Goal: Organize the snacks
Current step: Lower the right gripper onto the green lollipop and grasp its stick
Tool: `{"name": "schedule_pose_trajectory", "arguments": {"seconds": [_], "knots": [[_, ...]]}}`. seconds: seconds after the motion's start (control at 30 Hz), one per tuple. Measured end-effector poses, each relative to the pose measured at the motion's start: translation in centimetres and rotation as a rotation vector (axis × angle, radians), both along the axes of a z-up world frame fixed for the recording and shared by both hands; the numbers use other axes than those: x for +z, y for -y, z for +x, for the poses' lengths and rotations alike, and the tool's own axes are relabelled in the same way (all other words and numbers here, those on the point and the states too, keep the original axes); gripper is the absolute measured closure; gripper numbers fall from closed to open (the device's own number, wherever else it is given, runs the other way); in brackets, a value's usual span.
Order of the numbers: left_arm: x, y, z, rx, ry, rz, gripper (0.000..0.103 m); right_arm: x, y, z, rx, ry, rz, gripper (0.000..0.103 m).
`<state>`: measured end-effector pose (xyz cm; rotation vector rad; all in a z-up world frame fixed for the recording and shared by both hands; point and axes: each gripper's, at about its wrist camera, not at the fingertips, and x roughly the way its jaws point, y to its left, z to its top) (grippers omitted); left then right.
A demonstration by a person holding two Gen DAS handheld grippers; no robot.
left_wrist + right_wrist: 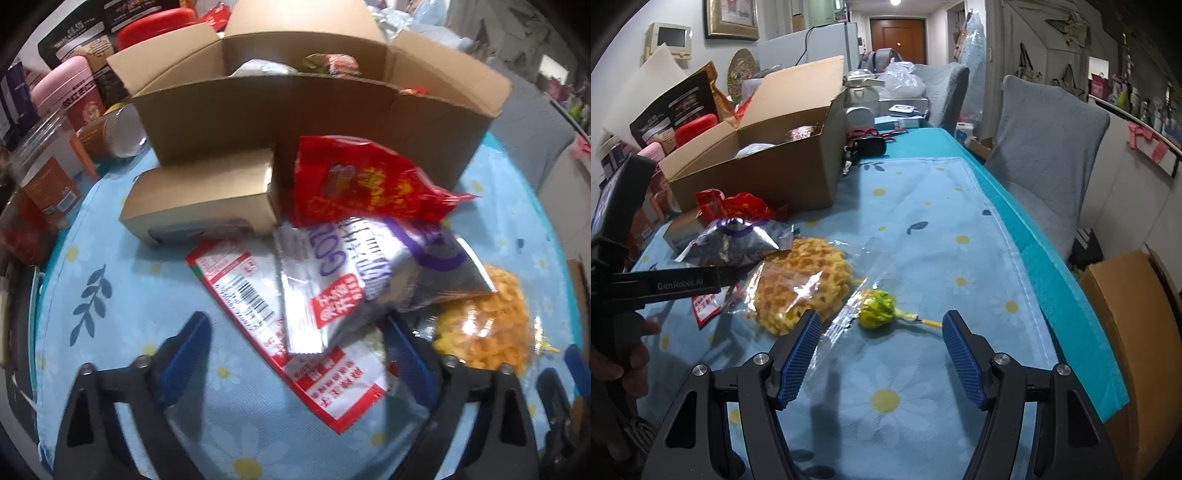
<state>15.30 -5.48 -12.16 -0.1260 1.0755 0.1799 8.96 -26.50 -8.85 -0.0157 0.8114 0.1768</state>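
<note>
Left gripper (295,354) hangs wide open and empty over the silver-purple snack bag (369,273), which lies just beyond its fingertips, long axis running near-left to far-right. Right gripper (881,334) – half open, empty – points at the lollipop (878,303), stick toward the right.
</note>
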Motion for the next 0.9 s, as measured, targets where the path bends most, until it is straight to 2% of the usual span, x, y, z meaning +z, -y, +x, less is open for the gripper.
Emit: {"name": "schedule_pose_trajectory", "arguments": {"seconds": [0.2, 0.27, 0.33, 0.43, 0.53, 0.7, 0.8, 0.9], "knots": [[-0.4, -0.6, -0.4, -0.041, 0.039, -0.028, 0.001, -0.4, 1.4, 0.5, 0.004, -0.007, -0.011, 0.034], [-0.3, -0.6, -1.0, -0.069, 0.059, -0.014, 0.008, -0.6, 1.8, 0.6, 0.009, -0.009, -0.014, 0.034], [-0.2, -1.1, -1.5, -0.098, 0.069, -0.014, 0.026, -0.9, 2.2, 0.7, 0.02, -0.014, -0.007, 0.034], [0.2, -1.5, -2.3, -0.126, 0.061, -0.027, 0.04, -1.3, 2.4, 1.1, 0.051, -0.022, -0.022, 0.034], [0.4, -1.9, -3.5, -0.153, 0.047, -0.036, 0.045, -1.6, 2.2, 1.5, 0.104, -0.021, -0.023, 0.034], [0.6, -1.6, -6.1, -0.209, 0.04, -0.005, 0.045, -1.9, 1.6, 2.4, 0.192, -0.017, -0.045, 0.034], [0.6, -1.7, -7.0, -0.217, 0.038, 0.012, 0.045, -2.1, 1.2, 2.7, 0.242, -0.022, -0.048, 0.034], [0.9, -1.7, -7.5, -0.211, 0.033, -0.005, 0.045, -2.2, 0.7, 2.9, 0.291, -0.035, -0.052, 0.036]]}}
